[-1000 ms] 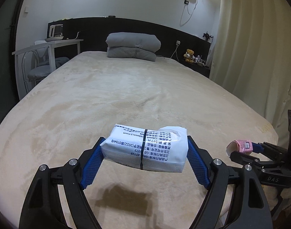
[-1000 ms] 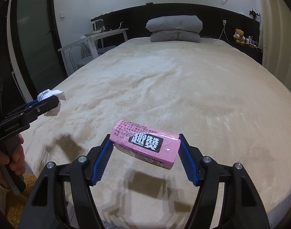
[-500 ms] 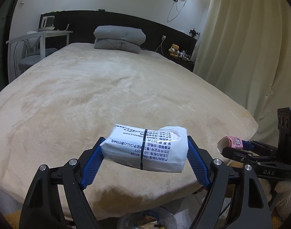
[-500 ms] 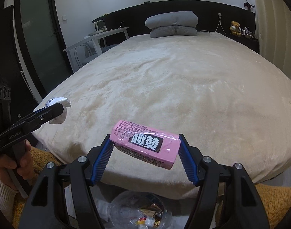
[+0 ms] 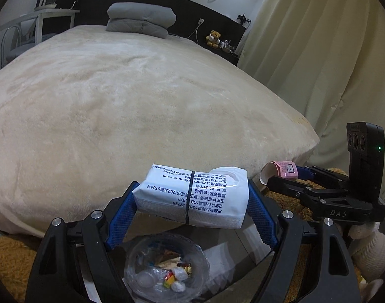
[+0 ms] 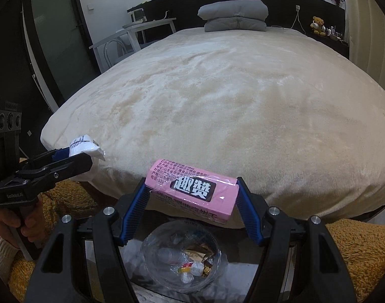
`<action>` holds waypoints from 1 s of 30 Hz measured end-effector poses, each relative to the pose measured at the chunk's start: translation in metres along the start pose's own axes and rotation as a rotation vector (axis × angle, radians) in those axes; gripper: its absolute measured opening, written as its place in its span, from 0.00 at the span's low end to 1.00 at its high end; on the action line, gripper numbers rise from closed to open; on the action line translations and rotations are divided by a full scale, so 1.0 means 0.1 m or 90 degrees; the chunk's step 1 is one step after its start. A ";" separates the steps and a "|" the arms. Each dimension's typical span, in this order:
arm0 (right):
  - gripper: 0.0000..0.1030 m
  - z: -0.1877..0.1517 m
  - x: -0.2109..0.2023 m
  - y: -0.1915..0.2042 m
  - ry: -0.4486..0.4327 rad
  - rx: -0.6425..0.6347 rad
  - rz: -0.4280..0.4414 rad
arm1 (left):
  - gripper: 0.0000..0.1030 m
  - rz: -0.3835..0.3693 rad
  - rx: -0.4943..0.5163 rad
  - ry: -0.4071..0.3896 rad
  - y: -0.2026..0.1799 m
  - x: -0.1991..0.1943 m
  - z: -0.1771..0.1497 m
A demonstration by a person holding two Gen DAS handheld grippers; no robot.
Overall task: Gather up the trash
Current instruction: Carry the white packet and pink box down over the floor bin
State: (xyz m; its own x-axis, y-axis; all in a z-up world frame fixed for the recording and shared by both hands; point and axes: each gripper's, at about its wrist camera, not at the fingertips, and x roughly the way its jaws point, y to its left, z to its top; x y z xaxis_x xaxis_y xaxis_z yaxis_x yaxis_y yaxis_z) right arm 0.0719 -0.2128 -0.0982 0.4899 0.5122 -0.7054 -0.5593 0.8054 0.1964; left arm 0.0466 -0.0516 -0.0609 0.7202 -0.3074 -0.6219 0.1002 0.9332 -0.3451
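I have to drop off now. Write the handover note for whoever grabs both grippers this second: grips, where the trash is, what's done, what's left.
Left gripper: shut on the white tissue pack, held off the bed, above the bin.
Right gripper: shut on the pink snack packet, also clear of the bed, above the bin.
Clear-lined trash bin: on the floor at the foot of the bed, below both grippers, already holding wrappers.
Done: both items picked up and carried to the bin.
Left: lower, open each gripper over the bin, then check the bed for more trash.
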 end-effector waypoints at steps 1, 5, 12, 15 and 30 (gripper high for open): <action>0.65 -0.02 0.02 -0.01 0.008 0.001 0.002 | 0.78 -0.006 -0.008 0.009 0.01 0.02 -0.04; 0.65 -0.12 0.11 -0.01 0.046 -0.001 0.008 | 0.78 -0.029 -0.039 0.044 0.05 0.08 -0.16; 0.65 -0.31 0.26 0.01 0.115 0.001 0.034 | 0.78 -0.055 -0.089 0.112 0.13 0.23 -0.38; 0.65 -0.35 0.32 0.01 0.138 0.007 0.045 | 0.78 -0.065 -0.122 0.132 0.19 0.28 -0.44; 0.65 -0.47 0.81 -0.10 0.288 0.109 0.107 | 0.78 -0.079 -0.232 0.253 0.41 0.62 -0.70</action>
State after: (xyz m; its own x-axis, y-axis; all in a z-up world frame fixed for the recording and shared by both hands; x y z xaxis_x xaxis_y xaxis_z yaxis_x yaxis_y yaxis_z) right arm 0.0856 -0.1931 -0.1896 0.0432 0.4898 -0.8708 -0.4693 0.7794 0.4151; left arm 0.0473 -0.0456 -0.1632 0.3959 -0.5236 -0.7544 -0.1269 0.7824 -0.6097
